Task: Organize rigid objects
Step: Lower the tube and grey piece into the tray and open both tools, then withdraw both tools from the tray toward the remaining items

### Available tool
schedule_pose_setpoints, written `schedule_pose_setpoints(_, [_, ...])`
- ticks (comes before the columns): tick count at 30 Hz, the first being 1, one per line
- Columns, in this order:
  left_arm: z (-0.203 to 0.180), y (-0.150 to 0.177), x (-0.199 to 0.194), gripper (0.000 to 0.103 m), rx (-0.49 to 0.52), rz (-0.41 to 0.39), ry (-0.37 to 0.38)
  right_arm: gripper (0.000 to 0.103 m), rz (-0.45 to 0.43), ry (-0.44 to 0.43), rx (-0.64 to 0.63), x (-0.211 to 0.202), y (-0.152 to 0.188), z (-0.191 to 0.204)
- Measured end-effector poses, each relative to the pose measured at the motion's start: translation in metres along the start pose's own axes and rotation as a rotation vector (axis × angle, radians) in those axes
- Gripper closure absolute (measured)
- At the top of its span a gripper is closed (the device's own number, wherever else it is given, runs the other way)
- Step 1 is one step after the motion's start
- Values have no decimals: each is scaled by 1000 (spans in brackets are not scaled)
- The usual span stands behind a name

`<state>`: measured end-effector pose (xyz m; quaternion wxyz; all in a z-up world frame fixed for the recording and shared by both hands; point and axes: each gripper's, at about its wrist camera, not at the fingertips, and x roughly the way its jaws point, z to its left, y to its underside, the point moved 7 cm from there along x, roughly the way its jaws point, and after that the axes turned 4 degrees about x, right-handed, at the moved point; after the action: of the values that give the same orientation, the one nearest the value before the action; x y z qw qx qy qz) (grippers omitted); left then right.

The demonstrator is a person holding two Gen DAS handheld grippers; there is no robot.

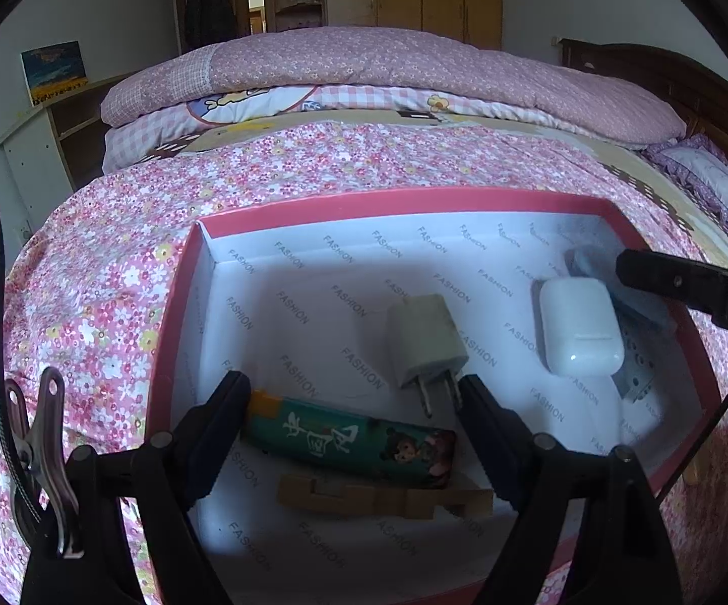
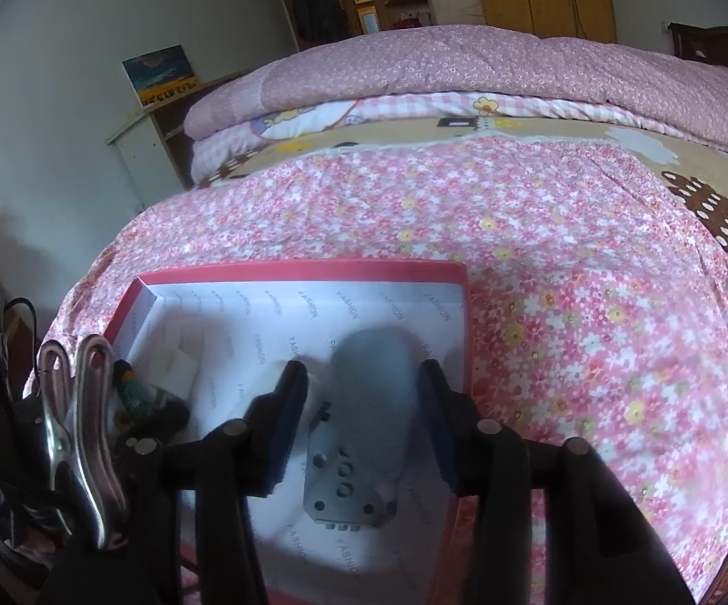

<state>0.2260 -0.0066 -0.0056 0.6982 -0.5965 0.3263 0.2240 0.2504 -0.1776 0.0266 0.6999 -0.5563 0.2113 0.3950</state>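
Box (image 1: 283, 204) with 1 charger (image 1: 424, 343), 1 lighter (image 1: 349, 441), 1 earbud case (image 1: 578, 325); 2 grippers parted, empty.

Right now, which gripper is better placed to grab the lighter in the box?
Probably the left gripper: its open fingers already straddle the green lighter. The right gripper sits across the pink box, over the metal plate.

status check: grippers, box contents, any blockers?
Left gripper open over lighter. Right gripper open astride metal plate. Box also holds charger, earbud case. No blockers.
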Motion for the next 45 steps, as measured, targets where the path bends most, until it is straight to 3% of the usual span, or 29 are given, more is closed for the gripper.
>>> schedule_pose_setpoints(13, [3, 1, -8, 16, -63, 14, 34, 50, -16, -1, -29, -14, 4, 10])
schedule_pose_setpoints(25, [-4, -1, -40, 16, -60, -29, 30, 50, 6, -41, -21, -40, 18, 13])
schedule_pose_setpoints(45, [-24, 36, -95, 16, -23, -33, 57, 50, 66, -41, -101, -90, 77, 24])
